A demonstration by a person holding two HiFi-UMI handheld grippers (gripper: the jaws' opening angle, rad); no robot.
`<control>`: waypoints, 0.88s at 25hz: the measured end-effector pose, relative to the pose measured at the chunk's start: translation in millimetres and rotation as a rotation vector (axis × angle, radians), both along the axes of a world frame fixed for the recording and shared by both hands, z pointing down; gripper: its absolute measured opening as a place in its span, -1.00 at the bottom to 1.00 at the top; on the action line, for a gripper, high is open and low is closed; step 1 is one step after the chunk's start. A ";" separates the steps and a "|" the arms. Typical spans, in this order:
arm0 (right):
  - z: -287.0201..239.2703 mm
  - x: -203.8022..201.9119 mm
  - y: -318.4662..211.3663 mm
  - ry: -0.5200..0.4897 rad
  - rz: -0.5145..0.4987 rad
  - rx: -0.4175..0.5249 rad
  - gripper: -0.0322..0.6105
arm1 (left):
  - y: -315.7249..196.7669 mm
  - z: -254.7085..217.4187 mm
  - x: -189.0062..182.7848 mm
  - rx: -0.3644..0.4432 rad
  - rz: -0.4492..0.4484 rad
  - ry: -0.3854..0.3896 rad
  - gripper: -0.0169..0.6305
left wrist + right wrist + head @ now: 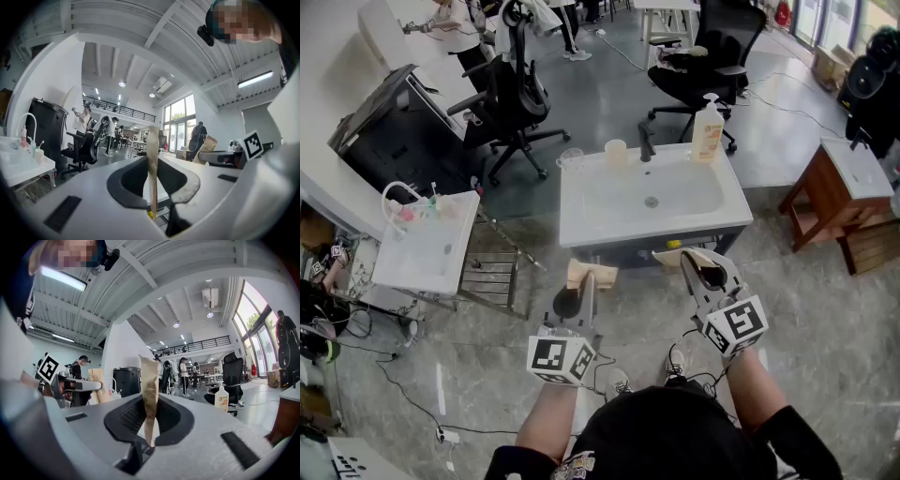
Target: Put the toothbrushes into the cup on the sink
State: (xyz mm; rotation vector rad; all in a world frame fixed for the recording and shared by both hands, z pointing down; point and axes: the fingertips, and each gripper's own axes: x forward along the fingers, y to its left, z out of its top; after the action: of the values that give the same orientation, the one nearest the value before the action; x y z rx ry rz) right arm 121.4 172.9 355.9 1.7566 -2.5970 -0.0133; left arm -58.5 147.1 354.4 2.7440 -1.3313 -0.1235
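Observation:
A white sink (581, 220) stands in front of me, with a pale cup (616, 151) and a clear cup (571, 158) on its back rim beside the faucet (647, 145). My left gripper (587, 283) hovers just short of the sink's front edge, shut on a flat brown paper packet (592, 273). That packet (153, 159) stands upright between the jaws, with a yellow tip (150, 214) at its foot. My right gripper (696, 263) is at the sink's front right, shut on a second brown paper packet (691, 254). This one (150, 394) is also upright in the jaws.
A soap bottle (708, 129) stands at the sink's back right. A second, smaller sink (427, 253) with small bottles is at the left, next to a metal rack (492, 270). A wooden side table (844, 192) stands at the right. Black office chairs (514, 103) and people are beyond.

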 end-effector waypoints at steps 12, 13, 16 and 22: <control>-4.6 8.3 2.5 -0.017 -0.006 0.018 -0.77 | -0.3 -1.5 10.1 0.001 0.006 0.002 -0.77; -5.0 9.9 2.0 -0.013 -0.006 0.019 -0.77 | -0.8 -1.9 11.9 0.001 0.006 0.001 -0.77; -3.9 16.4 -0.1 -0.015 -0.009 0.020 -0.77 | -2.3 -1.5 18.4 0.001 0.002 -0.004 -0.77; -3.4 34.5 -6.2 -0.020 -0.023 0.021 -0.77 | -6.2 -1.9 36.2 0.002 -0.011 -0.009 -0.77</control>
State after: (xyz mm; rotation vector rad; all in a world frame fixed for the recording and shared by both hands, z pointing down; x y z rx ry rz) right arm 155.9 166.7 352.5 1.7427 -2.6408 -0.0236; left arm -22.2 140.8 352.5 2.7424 -1.3495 -0.1135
